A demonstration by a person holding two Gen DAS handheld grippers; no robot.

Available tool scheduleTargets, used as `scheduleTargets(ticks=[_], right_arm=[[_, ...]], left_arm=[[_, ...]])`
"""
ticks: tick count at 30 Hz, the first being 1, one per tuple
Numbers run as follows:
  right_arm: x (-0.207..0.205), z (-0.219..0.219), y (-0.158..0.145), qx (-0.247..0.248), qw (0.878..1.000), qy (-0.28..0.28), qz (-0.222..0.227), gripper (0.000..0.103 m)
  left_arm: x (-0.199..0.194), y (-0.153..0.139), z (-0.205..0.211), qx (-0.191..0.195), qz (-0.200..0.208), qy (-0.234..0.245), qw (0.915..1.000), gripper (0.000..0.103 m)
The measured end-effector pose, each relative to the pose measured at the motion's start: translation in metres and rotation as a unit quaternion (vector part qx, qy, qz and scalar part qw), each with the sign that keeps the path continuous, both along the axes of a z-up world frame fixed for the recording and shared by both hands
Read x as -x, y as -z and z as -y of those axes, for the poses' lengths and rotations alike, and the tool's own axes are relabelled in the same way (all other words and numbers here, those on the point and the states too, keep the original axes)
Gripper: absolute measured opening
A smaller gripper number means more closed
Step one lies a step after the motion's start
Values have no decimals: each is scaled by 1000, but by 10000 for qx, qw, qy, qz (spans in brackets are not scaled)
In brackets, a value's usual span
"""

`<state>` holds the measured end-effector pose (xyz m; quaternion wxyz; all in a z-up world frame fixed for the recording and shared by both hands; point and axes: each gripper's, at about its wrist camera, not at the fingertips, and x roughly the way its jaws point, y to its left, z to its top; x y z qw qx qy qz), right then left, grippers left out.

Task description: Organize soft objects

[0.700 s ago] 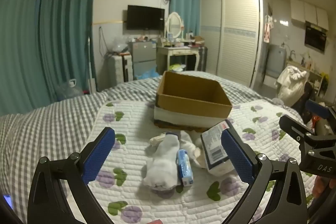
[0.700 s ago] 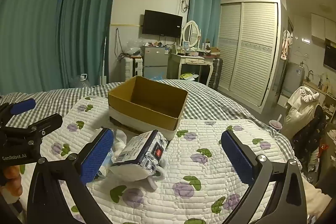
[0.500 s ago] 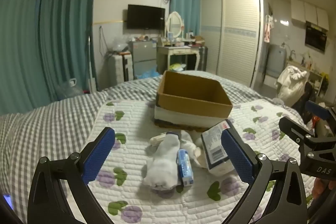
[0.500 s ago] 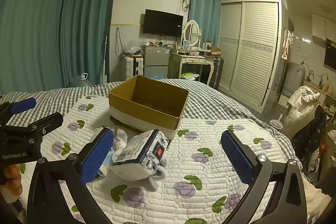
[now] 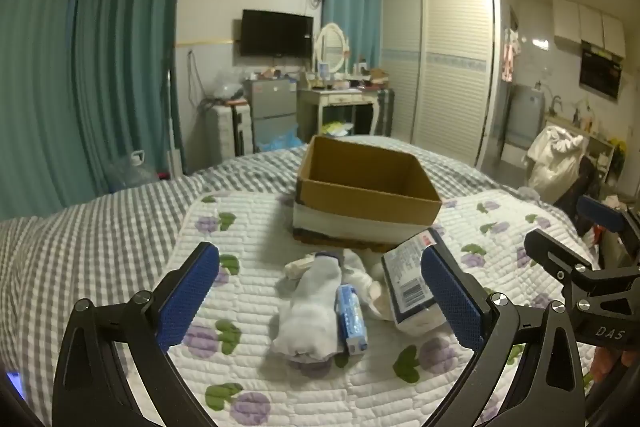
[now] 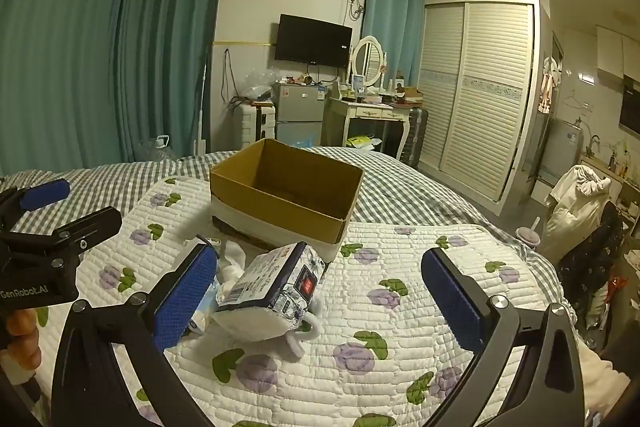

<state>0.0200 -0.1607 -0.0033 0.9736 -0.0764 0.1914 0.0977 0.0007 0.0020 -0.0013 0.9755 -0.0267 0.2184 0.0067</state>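
An open brown cardboard box (image 5: 366,191) stands on the quilted floral mat (image 5: 248,227); it also shows in the right wrist view (image 6: 286,199). In front of it lie a white sock (image 5: 310,311), a small blue tissue pack (image 5: 352,319), a wrapped tissue package (image 5: 408,283) and other white soft pieces. The package (image 6: 272,283) lies nearest in the right wrist view. My left gripper (image 5: 320,303) is open and empty, hovering above the sock. My right gripper (image 6: 320,301) is open and empty, just right of the package.
The mat (image 6: 400,307) lies on a grey checked bedspread (image 5: 80,227). Beyond the bed are teal curtains (image 5: 100,67), a dresser with mirror (image 5: 340,95), a small fridge (image 5: 272,111) and a wardrobe (image 6: 480,87). A chair with clothes (image 6: 580,211) stands at the right.
Nearly nothing differs. Both grippers stay open and the objects lie in the same places; the views have only drifted very slightly.
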Motion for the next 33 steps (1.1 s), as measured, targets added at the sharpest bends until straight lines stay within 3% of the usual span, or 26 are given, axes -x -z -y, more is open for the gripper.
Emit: scheduleTargets(ticks=[33], right_arm=[[1, -1, -2, 22, 10000, -6, -17, 103]], left_arm=[[1, 2, 2, -22, -28, -14, 10000, 103]])
